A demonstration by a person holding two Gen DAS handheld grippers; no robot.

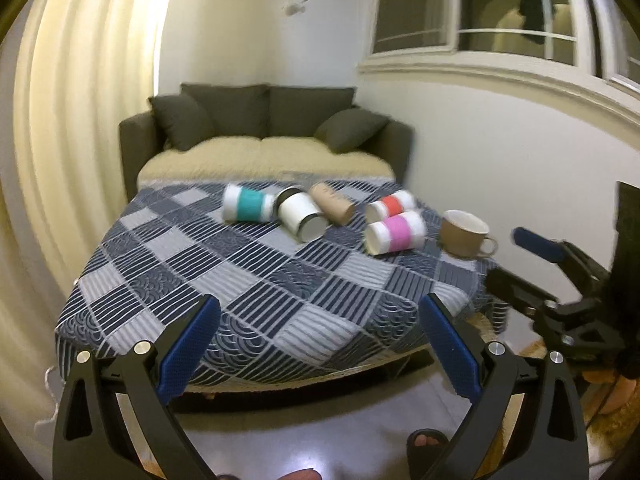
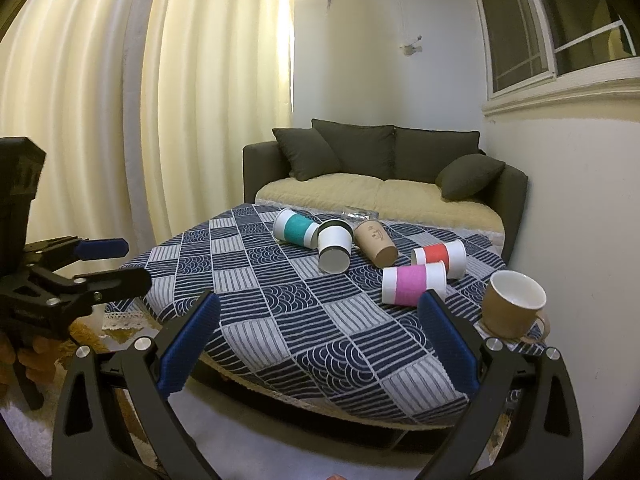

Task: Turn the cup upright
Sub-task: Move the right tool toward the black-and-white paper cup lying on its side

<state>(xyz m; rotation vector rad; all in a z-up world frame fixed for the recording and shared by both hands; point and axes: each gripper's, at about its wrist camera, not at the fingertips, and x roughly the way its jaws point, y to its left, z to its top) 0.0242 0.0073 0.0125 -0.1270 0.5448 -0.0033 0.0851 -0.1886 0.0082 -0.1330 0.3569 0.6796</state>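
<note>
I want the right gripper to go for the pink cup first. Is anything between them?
Nothing visible. The right gripper is open at the table's near edge, and only bare checked cloth lies between it and the pink cup, which is on its side. The brown mug stands off to the right.

A lived-in home, a sitting room, is showing here. A dark sofa point(image 2: 384, 176) with loose cushions point(image 2: 468, 176) and a cream throw over its seat is standing against the far wall. Long pale curtains point(image 2: 100, 120) are hanging down the left side, glowing with light behind them. A window point(image 2: 520, 40) with a white frame is sitting high on the right wall. In front of the sofa, a patterned blue and grey cloth point(image 2: 320, 320) is covering the counter.
</note>
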